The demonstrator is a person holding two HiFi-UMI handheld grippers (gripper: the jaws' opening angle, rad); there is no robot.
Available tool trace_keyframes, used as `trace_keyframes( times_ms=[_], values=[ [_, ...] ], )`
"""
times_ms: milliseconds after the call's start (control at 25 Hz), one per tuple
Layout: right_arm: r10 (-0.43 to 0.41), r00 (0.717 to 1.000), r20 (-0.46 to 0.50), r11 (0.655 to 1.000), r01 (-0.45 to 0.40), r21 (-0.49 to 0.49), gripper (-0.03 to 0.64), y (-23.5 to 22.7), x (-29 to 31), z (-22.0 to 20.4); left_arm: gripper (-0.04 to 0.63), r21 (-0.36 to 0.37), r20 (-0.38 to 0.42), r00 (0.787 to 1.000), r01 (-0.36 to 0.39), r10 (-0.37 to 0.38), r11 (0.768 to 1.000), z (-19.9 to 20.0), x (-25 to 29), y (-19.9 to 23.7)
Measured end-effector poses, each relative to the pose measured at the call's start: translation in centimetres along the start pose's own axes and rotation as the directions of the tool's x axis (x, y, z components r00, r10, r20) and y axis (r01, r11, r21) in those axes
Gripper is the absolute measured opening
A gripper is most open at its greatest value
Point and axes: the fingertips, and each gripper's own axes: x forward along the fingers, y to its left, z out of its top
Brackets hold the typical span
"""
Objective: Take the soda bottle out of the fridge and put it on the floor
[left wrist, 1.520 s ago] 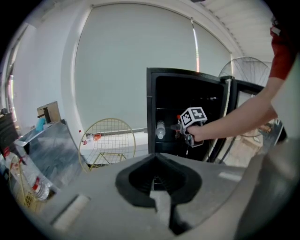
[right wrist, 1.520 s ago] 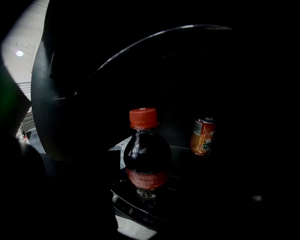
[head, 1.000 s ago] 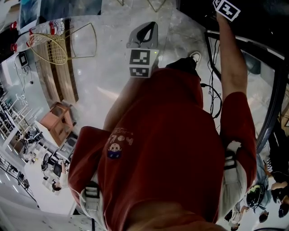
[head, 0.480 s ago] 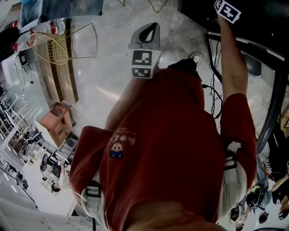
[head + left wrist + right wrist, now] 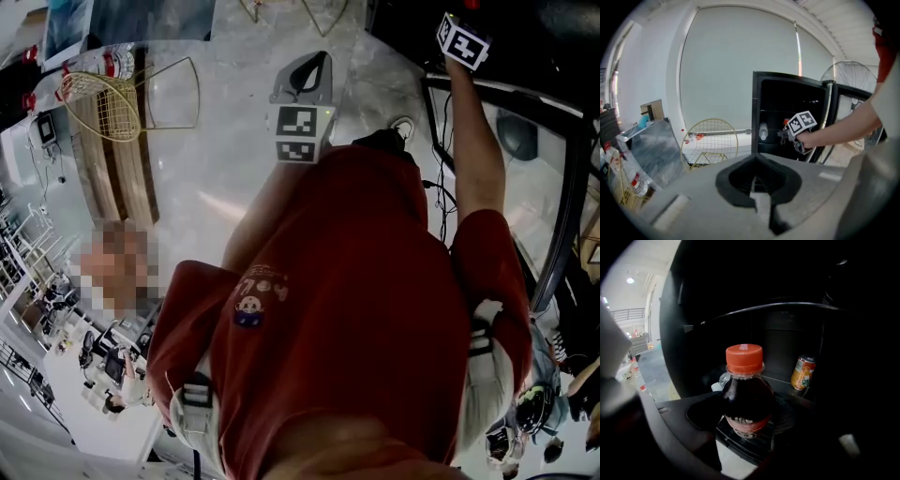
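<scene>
Right hand-held gripper (image 5: 749, 427) clasps the soda bottle (image 5: 745, 394) inside the fridge (image 5: 787, 329), a can (image 5: 803, 373) at two o'clock; left hand-held gripper (image 5: 757, 190) closed, empty.

The soda bottle (image 5: 745, 394) is clear, glossy plastic, topped with a smooth orange plastic cap (image 5: 744, 357). Behind it, the can (image 5: 803, 373) is printed metal with a soft sheen. The fridge (image 5: 787, 324) is dark and smooth inside, and its shelf edge catches the light. The left gripper (image 5: 755, 161) is matt grey plastic with a black ribbed lining. The floor (image 5: 216, 159) is pale polished stone, quite glossy. The wire frame (image 5: 103, 98) is thin gold-coloured metal. The shirt (image 5: 356, 309) is matt red cloth.
</scene>
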Motion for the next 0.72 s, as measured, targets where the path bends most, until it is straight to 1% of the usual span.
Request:
trace_keyframes(
  times_ms=[320,720],
  values=[
    [0.067,0.997,-0.033,0.997,-0.068,-0.033,0.302,2.2,-3.2,-2.5,0.000,-0.007,0.012,1.000,0.027,-0.027,1.000,-0.5,0.3,-0.2],
    [0.117,0.993,-0.009,0.993,-0.117,-0.029,0.302,5.8,-11.4,-2.5,0.000,0.020,0.013,0.997,0.081,-0.081,0.997,-0.4,1.0,-0.4]
  ],
)
